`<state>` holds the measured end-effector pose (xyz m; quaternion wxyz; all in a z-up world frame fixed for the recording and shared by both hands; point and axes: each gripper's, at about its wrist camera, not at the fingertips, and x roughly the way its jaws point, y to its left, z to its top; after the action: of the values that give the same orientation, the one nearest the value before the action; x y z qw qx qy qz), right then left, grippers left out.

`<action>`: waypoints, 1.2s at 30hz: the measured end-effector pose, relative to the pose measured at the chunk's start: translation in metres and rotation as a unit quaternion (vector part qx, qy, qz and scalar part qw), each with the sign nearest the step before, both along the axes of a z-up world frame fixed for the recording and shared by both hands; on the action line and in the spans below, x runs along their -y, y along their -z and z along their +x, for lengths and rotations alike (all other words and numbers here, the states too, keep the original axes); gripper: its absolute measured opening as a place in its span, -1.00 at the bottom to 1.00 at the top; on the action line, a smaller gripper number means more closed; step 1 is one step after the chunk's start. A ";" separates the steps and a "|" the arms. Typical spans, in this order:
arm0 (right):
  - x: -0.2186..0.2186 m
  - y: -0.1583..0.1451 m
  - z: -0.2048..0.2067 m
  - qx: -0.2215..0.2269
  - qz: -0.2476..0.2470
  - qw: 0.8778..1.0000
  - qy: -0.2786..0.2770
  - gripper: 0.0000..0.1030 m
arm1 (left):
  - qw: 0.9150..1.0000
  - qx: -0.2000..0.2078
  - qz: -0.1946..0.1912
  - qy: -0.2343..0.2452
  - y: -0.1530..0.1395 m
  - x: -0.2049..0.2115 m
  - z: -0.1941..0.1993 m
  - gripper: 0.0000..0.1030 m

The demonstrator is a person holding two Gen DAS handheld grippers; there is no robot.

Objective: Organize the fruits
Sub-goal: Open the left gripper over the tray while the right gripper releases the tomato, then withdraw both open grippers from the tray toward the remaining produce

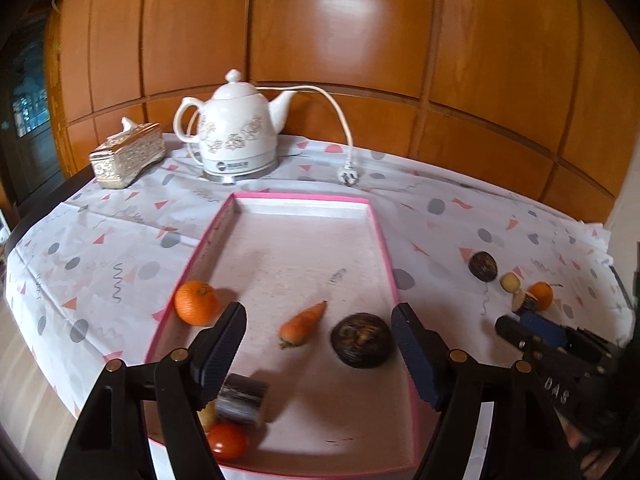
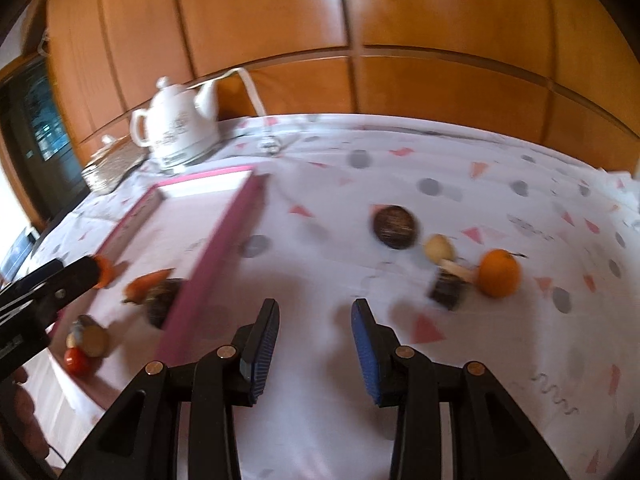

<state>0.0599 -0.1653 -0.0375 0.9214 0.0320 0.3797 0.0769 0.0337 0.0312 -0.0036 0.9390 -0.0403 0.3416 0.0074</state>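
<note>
OK, we're holding both grippers spread wide with nothing between the fingers, fruit split between the tray and the cloth.

We're hovering the left gripper (image 1: 319,330) over the near end of the pink-rimmed tray (image 1: 382,240): carrot (image 1: 302,323) sitting just ahead between the fingers, dark round fruit (image 1: 362,340) beside the right finger, orange (image 1: 196,303) ahead-left of the left finger, tomato (image 1: 227,441) and a dark cut piece (image 1: 242,399) below the left finger. We're keeping the right gripper (image 2: 316,330) over the patterned tablecloth (image 2: 500,340), tray wall to its left; ahead-right on the cloth we're seeing a second dark fruit (image 2: 395,221), a small pale fruit (image 2: 439,248), a dark block (image 2: 447,291) and a second orange (image 2: 499,273) clustered close together, too blurred to tell contact.
</note>
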 end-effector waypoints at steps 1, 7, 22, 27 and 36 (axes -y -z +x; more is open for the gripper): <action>0.007 0.000 0.000 0.000 -0.001 1.000 0.009 -0.27 | 1.000 -0.001 0.001 0.006 0.000 0.004 0.000 0.47; 0.049 0.005 0.001 -0.004 -0.004 0.998 0.063 -0.27 | 0.999 -0.001 0.009 0.035 0.000 0.026 -0.001 0.47; 0.115 0.017 -0.006 -0.023 0.001 0.990 0.138 -0.27 | 0.993 -0.013 0.020 0.112 0.001 0.078 0.002 0.47; 0.122 0.019 -0.003 -0.028 0.006 0.989 0.144 -0.27 | 0.990 -0.025 0.019 0.135 0.005 0.095 0.007 0.47; 0.130 0.021 0.006 -0.032 0.011 0.989 0.143 -0.27 | 0.985 -0.050 0.021 0.162 0.023 0.116 0.015 0.47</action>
<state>0.0657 -0.2954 -0.0587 0.9099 0.0985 0.3997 -0.0525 0.0487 -0.0845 -0.0265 0.9102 0.0352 0.3898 -0.1355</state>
